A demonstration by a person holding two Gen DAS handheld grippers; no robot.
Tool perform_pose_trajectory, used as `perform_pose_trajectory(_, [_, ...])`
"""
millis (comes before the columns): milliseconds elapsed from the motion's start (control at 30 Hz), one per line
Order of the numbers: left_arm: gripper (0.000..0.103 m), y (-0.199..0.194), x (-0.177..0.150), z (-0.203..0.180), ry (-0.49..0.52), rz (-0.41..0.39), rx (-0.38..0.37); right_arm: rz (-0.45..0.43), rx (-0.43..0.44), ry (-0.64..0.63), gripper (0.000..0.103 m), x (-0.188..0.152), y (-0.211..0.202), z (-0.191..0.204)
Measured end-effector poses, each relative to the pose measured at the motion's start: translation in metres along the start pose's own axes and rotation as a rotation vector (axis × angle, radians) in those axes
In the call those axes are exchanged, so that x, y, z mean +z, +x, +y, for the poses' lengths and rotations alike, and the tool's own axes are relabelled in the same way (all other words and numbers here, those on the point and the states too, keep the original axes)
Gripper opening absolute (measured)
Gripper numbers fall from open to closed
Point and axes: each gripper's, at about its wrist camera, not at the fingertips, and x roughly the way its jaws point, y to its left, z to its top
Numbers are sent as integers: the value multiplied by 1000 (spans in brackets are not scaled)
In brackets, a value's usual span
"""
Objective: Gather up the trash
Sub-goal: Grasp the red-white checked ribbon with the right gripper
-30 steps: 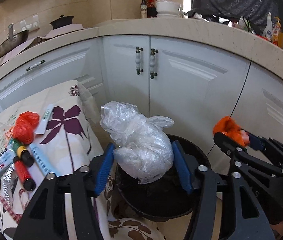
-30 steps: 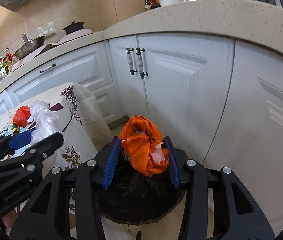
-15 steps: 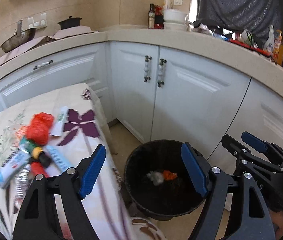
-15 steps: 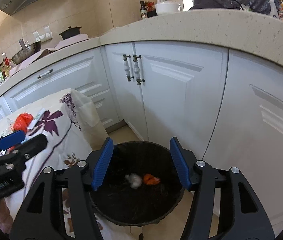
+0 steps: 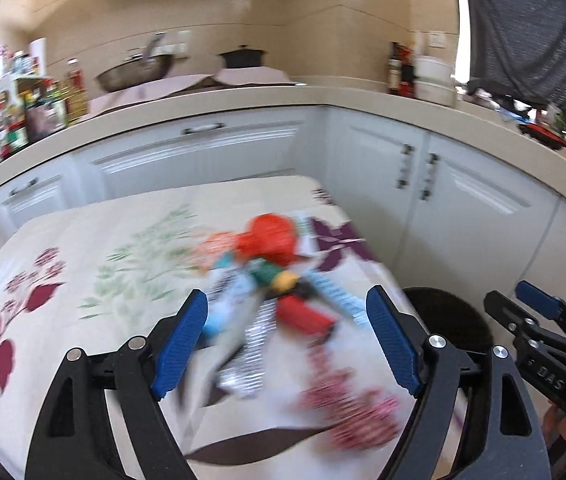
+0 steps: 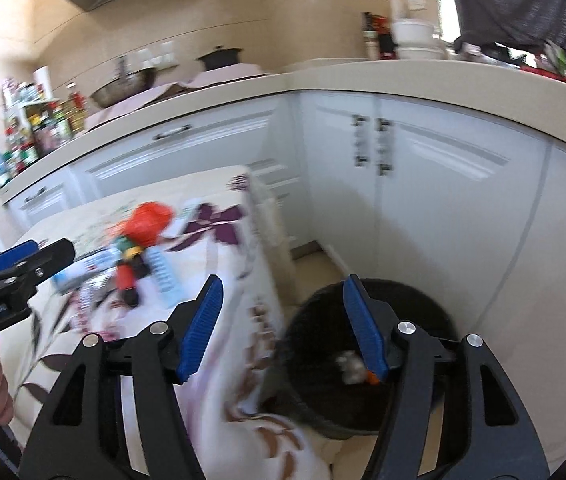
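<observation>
Floral tablecloth (image 5: 83, 264) filling 9 o'clock, black bin (image 6: 371, 360) at 4 o'clock, two scraps inside. Left gripper (image 5: 287, 344) spread wide, empty, over blurred trash pile (image 5: 279, 280); right gripper (image 6: 283, 324) spread, empty, straddling table edge. Red bag (image 5: 271, 236) topmost at 12 o'clock. Risk: fast approach, loose wrappers scattering off edge, missed pinch

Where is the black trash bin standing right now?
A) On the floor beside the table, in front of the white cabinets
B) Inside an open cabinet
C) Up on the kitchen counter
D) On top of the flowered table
A: the black bin sits on the floor next to the flowered table, in front of the closed white cabinets.
</observation>
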Motion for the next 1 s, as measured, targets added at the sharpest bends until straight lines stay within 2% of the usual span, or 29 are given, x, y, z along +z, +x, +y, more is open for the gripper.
perform_pose_trajectory(200, [80, -12, -23, 52, -62, 18, 82, 20, 77, -71, 68, -13, -2, 55])
perform_pose_trajectory(333, [81, -20, -41, 82, -103, 31, 140, 37, 123, -103, 74, -22, -1, 82])
perform_pose_trajectory(600, [82, -21, -62, 108, -146, 64, 174, 98, 154, -175, 72, -42, 16, 114])
perform_pose_trajectory(700, [82, -19, -65, 108, -143, 77, 169, 125, 154, -194, 56, -46, 22, 118])
perform_pose_trajectory(767, [82, -17, -67, 107, -141, 81, 159, 140, 153, -200, 50, -49, 25, 119])
perform_pose_trajectory(833, [82, -16, -66, 103, -132, 82, 149, 151, 152, -206, 37, -52, 27, 119])
perform_pose_trajectory(900, [82, -14, -66, 98, -120, 81, 134, 150, 152, -210, 30, -52, 28, 117])
perform_pose_trajectory(1000, [82, -11, -65, 90, -101, 82, 114, 148, 152, -207, 27, -51, 27, 115])
